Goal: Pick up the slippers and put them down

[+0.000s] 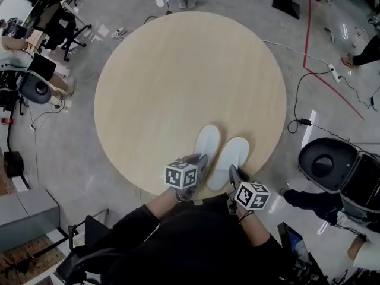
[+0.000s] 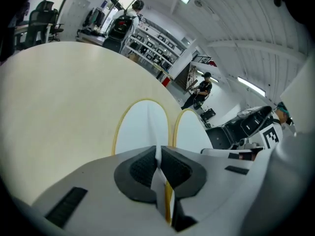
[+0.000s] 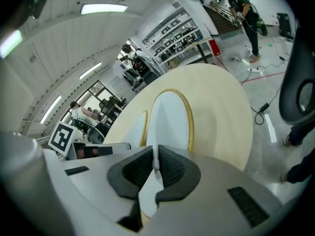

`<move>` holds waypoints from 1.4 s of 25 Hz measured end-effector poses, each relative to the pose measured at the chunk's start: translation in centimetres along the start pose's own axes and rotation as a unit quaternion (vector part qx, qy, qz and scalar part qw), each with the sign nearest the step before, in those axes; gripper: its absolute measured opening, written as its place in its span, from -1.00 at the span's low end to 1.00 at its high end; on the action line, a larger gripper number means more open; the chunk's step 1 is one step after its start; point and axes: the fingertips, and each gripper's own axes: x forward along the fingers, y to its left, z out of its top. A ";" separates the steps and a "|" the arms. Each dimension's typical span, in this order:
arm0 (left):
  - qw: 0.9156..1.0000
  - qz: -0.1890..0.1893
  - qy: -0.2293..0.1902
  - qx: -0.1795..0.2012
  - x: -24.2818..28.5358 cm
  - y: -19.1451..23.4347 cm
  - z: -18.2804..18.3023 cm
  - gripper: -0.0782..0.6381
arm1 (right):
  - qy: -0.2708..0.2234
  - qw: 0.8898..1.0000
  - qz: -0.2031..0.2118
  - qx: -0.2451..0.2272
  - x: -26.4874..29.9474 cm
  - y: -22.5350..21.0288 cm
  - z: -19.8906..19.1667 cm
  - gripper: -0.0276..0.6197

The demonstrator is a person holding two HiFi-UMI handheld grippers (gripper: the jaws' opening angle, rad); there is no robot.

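Observation:
Two white slippers with thin yellow edging lie side by side, toes pointing away, over the near edge of a round pale wooden table [image 1: 154,88]. My left gripper [image 1: 202,161] is shut on the heel of the left slipper [image 1: 207,144], whose thin heel edge is pinched between the black pads [image 2: 142,168]. My right gripper [image 1: 232,173] is shut on the heel of the right slipper [image 1: 231,160]. In the right gripper view the right slipper [image 3: 170,117] stretches ahead of the closed pads [image 3: 170,170], with the left slipper [image 3: 135,129] beside it. The left gripper view shows the left slipper [image 2: 140,127] and the right slipper [image 2: 189,134].
Office chairs [image 1: 56,22] and desks stand at the left. A black round bin [image 1: 323,164] and a person's legs [image 1: 309,199] are at the right. Cables [image 1: 309,76] and red floor tape [image 1: 323,79] run across the grey floor. Shelving [image 2: 152,45] lines the far wall.

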 end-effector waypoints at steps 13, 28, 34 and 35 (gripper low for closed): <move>0.993 0.015 -0.108 -0.033 -12.3 2.4 -0.1 -0.69 | -0.036 0.996 0.046 -0.073 -1.7 10.2 0.1 -0.82; 0.970 0.005 -0.240 -0.039 -32.0 3.3 -0.4 -0.69 | -0.082 0.981 0.088 -0.155 -6.1 26.0 -1.6 -0.82; 0.956 -0.016 -0.294 -0.007 -39.4 2.7 -0.4 -0.69 | -0.130 0.969 0.098 -0.186 -9.2 32.9 -2.1 -0.82; 0.954 -0.018 -0.301 -0.001 -40.5 2.7 -0.6 -0.69 | -0.137 0.967 0.101 -0.189 -9.6 34.0 -2.4 -0.82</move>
